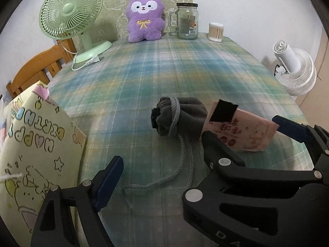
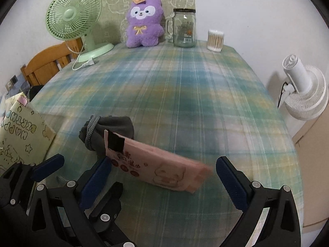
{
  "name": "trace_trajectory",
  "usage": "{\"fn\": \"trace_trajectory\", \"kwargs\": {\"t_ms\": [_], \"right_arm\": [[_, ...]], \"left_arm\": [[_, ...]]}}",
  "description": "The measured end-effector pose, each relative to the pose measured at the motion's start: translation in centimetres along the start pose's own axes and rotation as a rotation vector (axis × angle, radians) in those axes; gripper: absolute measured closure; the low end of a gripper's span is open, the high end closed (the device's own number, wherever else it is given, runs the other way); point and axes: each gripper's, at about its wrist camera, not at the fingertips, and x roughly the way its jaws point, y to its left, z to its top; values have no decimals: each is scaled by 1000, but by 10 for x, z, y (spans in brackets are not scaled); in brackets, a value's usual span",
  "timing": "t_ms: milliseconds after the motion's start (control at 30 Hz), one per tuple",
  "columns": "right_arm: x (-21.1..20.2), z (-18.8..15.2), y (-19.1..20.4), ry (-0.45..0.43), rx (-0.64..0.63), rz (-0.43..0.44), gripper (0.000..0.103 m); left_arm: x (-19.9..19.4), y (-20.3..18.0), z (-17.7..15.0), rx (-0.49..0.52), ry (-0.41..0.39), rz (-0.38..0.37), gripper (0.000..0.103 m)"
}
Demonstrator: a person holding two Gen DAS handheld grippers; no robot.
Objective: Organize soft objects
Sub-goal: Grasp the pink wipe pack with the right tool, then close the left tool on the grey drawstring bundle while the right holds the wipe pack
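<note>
On the plaid-covered tabletop (image 2: 185,94) there is one grey drawstring pouch (image 1: 181,115), one pink pack of wipes (image 2: 156,168), one purple plush toy (image 1: 145,18), one glass jar (image 1: 187,21), one tub of cotton swabs (image 1: 215,32) and one green fan (image 1: 71,14). A second fan, white (image 2: 304,90), stands off the right edge. One gift bag (image 1: 37,154) printed with cartoon lettering stands at the near left corner.

The pouch lies near the front edge, left of centre, on its side; its long axis runs roughly left to right, with the cinched mouth towards the left edge. Its cord (image 1: 185,164) is wound round the neck and trails in a loop towards the front edge.

The wipes pack touches the pouch on the pouch's right side. Its long axis runs from the pouch out to the right and slightly towards the front edge. It looks tilted, its printed face towards the cameras, and a black flap (image 2: 115,143) sits at the end nearest the pouch.

The plush toy, jar and swabs stand in a row along the far edge, the green fan at the far left corner.

The left gripper (image 1: 197,140) has its jaws wide apart, the pouch's cord lying between them. The right gripper (image 2: 164,175) is also spread wide, with the wipes pack between its fingers, neither visibly touching it.
</note>
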Motion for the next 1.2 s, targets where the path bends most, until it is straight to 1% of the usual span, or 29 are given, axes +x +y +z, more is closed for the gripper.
{"fn": "trace_trajectory", "kwargs": {"t_ms": [67, 100, 233, 267, 333, 367, 433, 567, 667, 700, 733, 833, 933, 1200], "right_arm": [[-1, 3, -1, -20, -1, -6, 5], [0, 5, -2, -21, -2, 1, 8], [6, 8, -4, -1, 5, 39, 19], [6, 9, -4, -2, 3, 39, 20], [4, 9, -5, -3, -2, 38, 26], [3, 9, -6, -2, 0, 38, 27], [0, 7, -9, -3, 6, 32, 37], [-3, 5, -16, -2, 25, 35, 46], [-7, 3, -23, -4, 49, 32, 58], [-8, 2, -26, -5, 60, 29, 71], [-9, 2, -29, -8, 66, 26, 90], [-9, 0, -39, 1, 94, 20, 90], [-10, 0, -46, -9, 122, 16, 90], [-14, 13, -63, -35, 169, 5, 90]], "left_arm": [[0, 0, 4, 1, -10, 9, 15], [0, 0, 5, 2, -13, 15, 15], [4, 0, 8, 2, -10, 26, 15], [4, -1, 8, 3, -12, 30, 15], [4, -2, 9, 5, -16, 34, 15], [4, -3, 9, 8, -17, 36, 15], [3, -6, 8, 16, -21, 40, 15], [3, -14, 10, 40, -29, 47, 15], [2, -19, 13, 53, -38, 55, 15], [2, -21, 14, 58, -39, 60, 15], [3, -22, 15, 62, -39, 65, 15], [4, -29, 17, 83, -38, 61, 15], [3, -35, 21, 96, -44, 55, 15], [4, -48, 40, 102, -53, 32, 15]]}}
